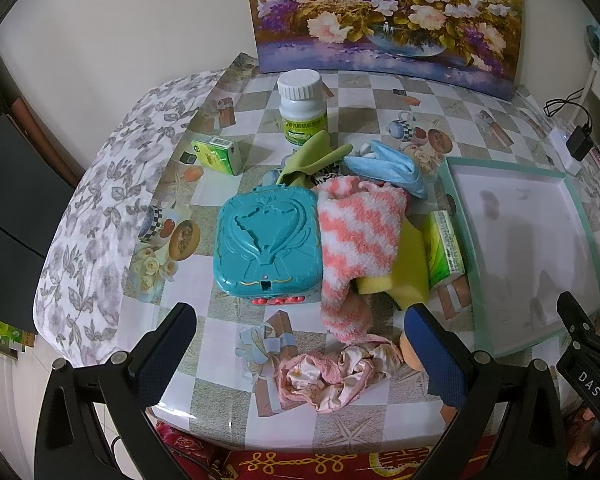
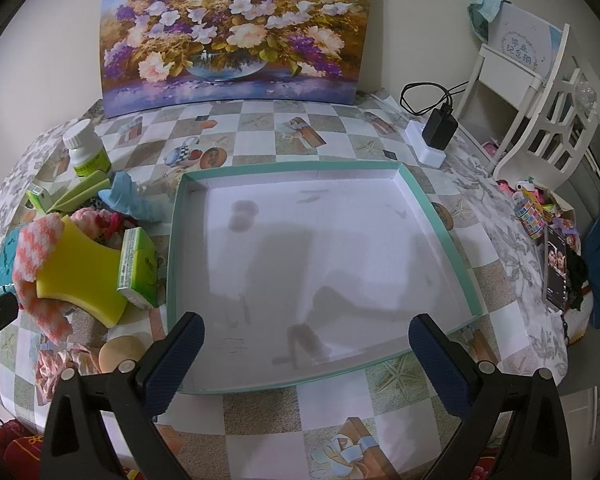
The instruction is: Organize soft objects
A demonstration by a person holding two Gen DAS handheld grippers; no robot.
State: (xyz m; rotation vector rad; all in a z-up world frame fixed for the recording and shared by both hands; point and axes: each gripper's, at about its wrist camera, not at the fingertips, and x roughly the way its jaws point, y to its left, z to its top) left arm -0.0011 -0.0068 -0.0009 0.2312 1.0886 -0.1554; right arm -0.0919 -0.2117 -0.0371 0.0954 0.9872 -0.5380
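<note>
Both tongs, left (image 1: 300, 344) and right (image 2: 306, 354), gape wide and empty, and that limp, feather-light pink scrunchie (image 1: 332, 376) at the surface's near edge wants pinching across its bunched folds.

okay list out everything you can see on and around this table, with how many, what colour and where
Tray: 1, teal rim, white inside, right
Toy case: 1, teal, left
Fuzzy sock: 1, pink-white, draped beside case
Sponge: 1, yellow, under sock
Tissue packs: 2, green, one near bottle, one by tray
Bottle: 1, white, back
Cloths: 2, green and blue, behind sock
Scrunchie: 1, pink, front edge
Painting: 1, floral, against wall
Charger: 1, black, right back
Left gripper: open
Right gripper: open over tray
</note>
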